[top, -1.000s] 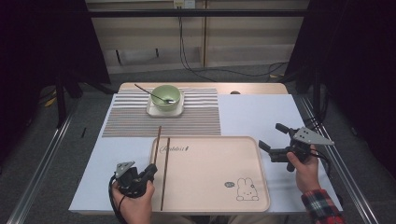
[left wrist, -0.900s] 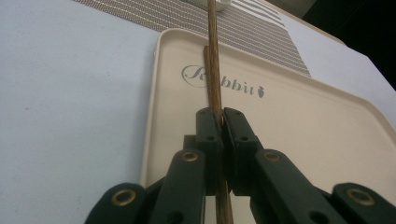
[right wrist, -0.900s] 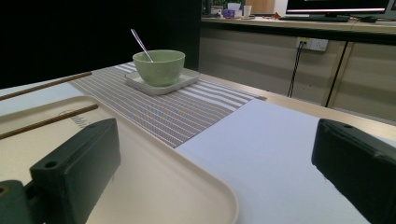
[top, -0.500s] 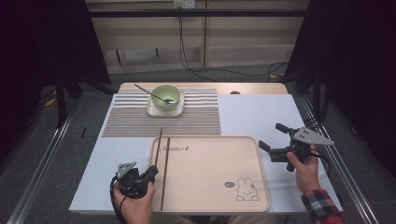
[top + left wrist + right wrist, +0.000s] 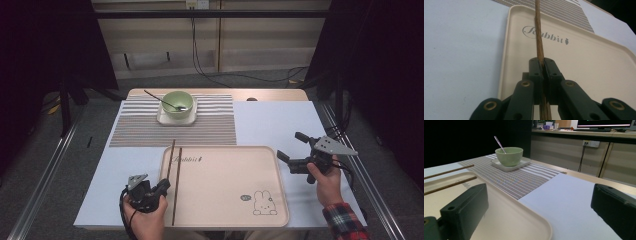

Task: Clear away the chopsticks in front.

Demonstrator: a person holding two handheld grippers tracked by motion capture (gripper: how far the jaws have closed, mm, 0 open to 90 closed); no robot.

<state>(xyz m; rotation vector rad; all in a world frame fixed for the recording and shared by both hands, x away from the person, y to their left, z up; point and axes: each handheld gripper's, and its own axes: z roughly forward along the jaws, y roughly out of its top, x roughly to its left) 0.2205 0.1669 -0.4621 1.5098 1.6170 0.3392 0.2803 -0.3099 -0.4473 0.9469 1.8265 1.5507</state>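
Table carries a white sheet; a striped mat lies toward the far edge, a beige tray at the near edge, centred. Tray reads as the staging spot, so the chopsticks sit there within reach of the left hand.

Bowl on a small white plate, mid-mat near its far edge, spoon resting in it with the handle out toward the far-left corner. Looks parked, well apart from both grippers.

Left gripper at the tray's near-left corner, jaws closed tight on one chopstick; the left gripper view shows the stick pinched between the pads, running straight away. Grip is near the stick's near end, likely to lift or drag it by that end. Its long axis runs near-to-far, slightly tilted left, far tip over the tray's far rim onto the mat edge.

Second chopstick lies loose just beside it on the tray's left strip, also near-to-far, near end reaching the tray's near rim. Roughly parallel, spreading a little at the far ends.

Right gripper off the tray's right edge over the white sheet, jaws spread wide, holding nothing, pointing left toward the tray. Seems to be waiting.
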